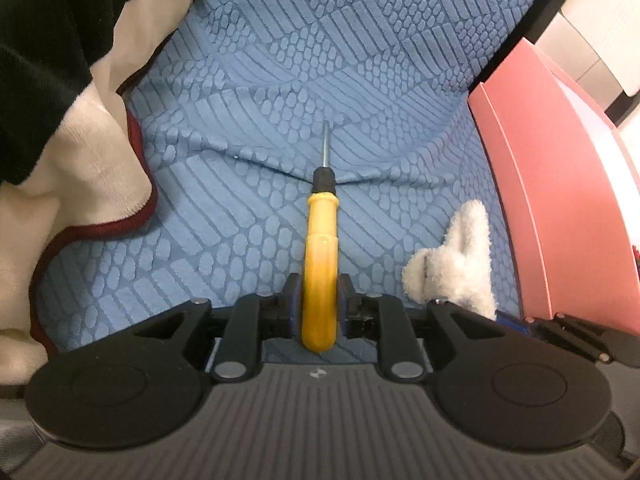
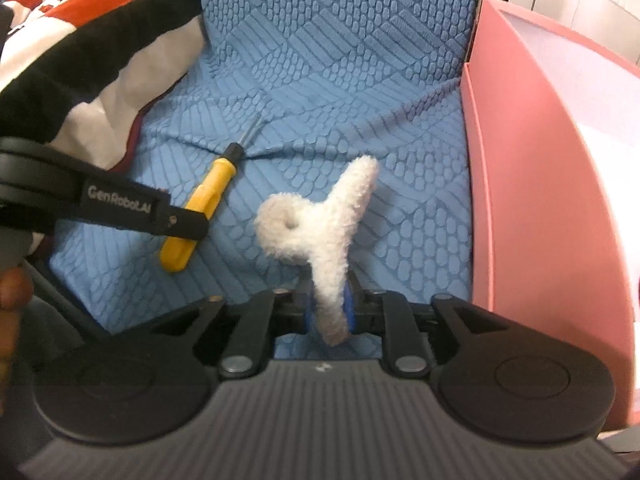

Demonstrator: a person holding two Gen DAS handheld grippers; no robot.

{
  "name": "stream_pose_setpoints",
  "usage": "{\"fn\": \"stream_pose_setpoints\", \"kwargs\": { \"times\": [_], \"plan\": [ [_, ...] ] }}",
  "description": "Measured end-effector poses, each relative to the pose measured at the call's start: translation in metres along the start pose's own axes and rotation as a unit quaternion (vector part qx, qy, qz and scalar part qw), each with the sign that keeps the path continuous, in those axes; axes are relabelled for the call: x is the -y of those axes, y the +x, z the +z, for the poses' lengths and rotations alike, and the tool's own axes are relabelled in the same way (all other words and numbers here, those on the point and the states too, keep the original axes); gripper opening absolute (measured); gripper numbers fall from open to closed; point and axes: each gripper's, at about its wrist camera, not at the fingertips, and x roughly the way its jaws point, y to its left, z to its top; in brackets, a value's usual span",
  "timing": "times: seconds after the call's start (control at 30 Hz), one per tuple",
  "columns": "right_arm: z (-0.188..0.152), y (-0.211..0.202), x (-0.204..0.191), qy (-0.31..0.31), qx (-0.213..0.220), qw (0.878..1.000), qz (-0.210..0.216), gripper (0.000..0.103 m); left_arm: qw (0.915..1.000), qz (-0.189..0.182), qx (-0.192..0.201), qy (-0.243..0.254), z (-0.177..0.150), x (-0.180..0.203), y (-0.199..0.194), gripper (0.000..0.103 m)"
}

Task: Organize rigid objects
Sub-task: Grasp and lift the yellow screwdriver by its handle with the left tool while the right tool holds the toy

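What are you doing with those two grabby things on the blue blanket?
A person is tidying up with a tool in each hand. The left tool is shut on a yellow screwdriver, and the right tool is shut on a fluffy white clip. Both are at the blue blanket. A pink box waits just to the right.

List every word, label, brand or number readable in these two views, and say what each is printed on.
"GenRobot.AI": white lettering on the black side of the left gripper, seen in the right wrist view.
A small pale logo mark on the grey body of the right gripper, too small to read; the left wrist view shows the same mark.
Nothing else carries text.
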Motion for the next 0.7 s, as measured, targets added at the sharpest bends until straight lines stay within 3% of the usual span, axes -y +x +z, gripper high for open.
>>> {"fn": "stream_pose_setpoints", "kwargs": {
  "times": [0.03, 0.1, 0.17, 0.43, 0.5, 0.57, 0.7],
  "plan": [
    [0.000, 0.001, -0.001, 0.000, 0.001, 1.000, 0.004, 0.037, 1.0000, -0.004, 0.002, -0.002, 0.001, -0.001, 0.000, 0.033],
    [0.000, 0.004, -0.003, -0.001, 0.002, 1.000, 0.010, 0.061, 0.9999, -0.012, 0.006, -0.009, 0.003, -0.002, -0.001, 0.038],
    [0.001, 0.006, -0.007, -0.007, 0.008, 1.000, 0.015, 0.065, 0.9998, -0.015, 0.010, -0.013, 0.006, -0.004, -0.001, 0.040],
    [0.011, 0.014, -0.016, -0.004, 0.046, 0.999, 0.011, 0.065, 0.9994, -0.017, 0.024, -0.016, 0.016, -0.008, 0.004, 0.040],
    [0.015, 0.019, -0.013, 0.005, 0.048, 0.999, 0.004, 0.063, 0.9995, -0.016, 0.024, -0.009, 0.018, -0.006, 0.006, 0.040],
    [0.019, 0.021, -0.009, 0.015, 0.047, 0.999, -0.001, 0.053, 0.9994, -0.025, 0.021, -0.007, 0.020, -0.005, 0.009, 0.040],
    [0.021, 0.016, -0.005, 0.019, 0.058, 0.998, -0.017, 0.052, 0.9994, -0.014, 0.028, 0.013, 0.019, 0.001, 0.012, 0.040]
  ]
}}
